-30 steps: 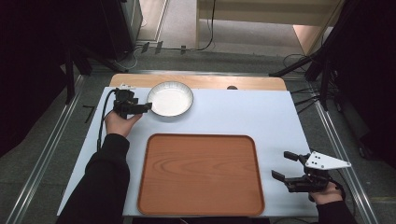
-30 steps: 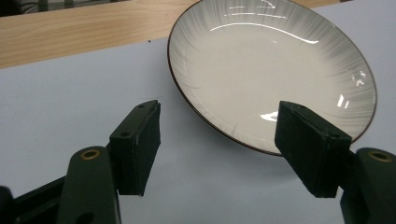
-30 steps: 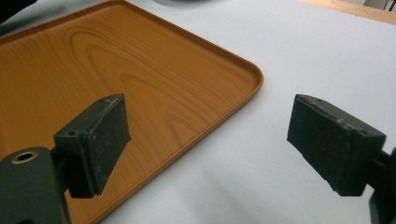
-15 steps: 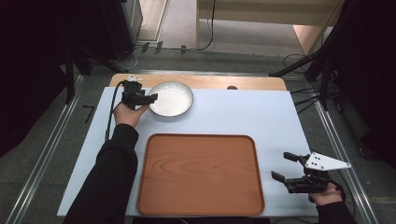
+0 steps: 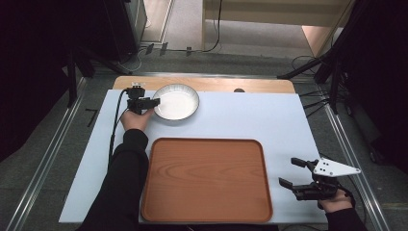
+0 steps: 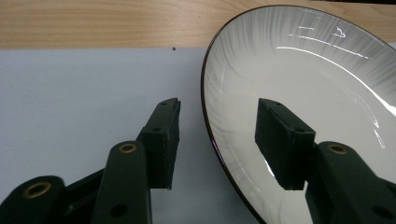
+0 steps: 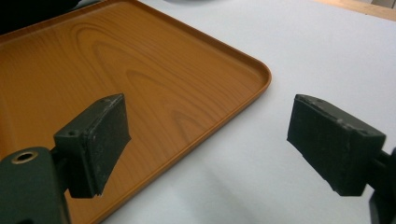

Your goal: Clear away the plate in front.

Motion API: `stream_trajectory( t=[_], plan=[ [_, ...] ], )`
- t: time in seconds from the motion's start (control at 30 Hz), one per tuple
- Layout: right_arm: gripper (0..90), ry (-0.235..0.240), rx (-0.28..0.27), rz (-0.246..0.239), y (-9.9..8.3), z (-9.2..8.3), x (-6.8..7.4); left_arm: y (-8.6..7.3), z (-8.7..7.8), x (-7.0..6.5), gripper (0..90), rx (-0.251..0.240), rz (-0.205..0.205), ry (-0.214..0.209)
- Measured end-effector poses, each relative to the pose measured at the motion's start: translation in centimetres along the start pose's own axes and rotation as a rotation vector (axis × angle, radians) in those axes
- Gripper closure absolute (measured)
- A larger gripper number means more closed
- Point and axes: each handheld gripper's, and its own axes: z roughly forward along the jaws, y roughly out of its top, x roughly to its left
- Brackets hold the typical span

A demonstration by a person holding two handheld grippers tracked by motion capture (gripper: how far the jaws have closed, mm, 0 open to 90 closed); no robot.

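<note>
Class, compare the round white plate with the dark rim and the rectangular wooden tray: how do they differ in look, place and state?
The round white plate with the dark rim is glossy; the rectangular wooden tray is orange-brown with visible grain. The plate sits at the table's far edge, the tray near the person. The left gripper straddles the plate's rim; nothing touches the tray. Both lie flat and empty.

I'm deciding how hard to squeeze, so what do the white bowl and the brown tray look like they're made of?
The bowl looks like glazed ceramic: glossy white, with sharp light streaks, faint grey brushed lines and a thin dark rim. It could also be melamine. The tray shows orange-brown wood grain under a smooth satin finish with a moulded raised lip, so it is either lacquered wood or wood-print plastic.
</note>
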Motion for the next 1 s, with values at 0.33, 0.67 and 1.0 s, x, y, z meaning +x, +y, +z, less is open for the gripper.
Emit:
stream_trajectory(
  t=[0.33, 0.67, 1.0],
  plan=[
    [13.6, 0.011, 0.012, -0.002, -0.1, 0.1, 0.0, -0.6, 1.5, 0.1, 66.6, -0.041, -0.109, -0.054],
    [13.6, 0.007, 0.002, -0.002, -0.1, 0.0, -0.1, -1.1, 1.3, 1.4, 82.0, -0.078, -0.345, -0.145],
    [13.6, -0.005, -0.006, -0.005, -0.1, -0.2, -0.2, -0.5, 0.6, 1.5, 85.7, -0.094, -0.46, -0.204]
  ],
)
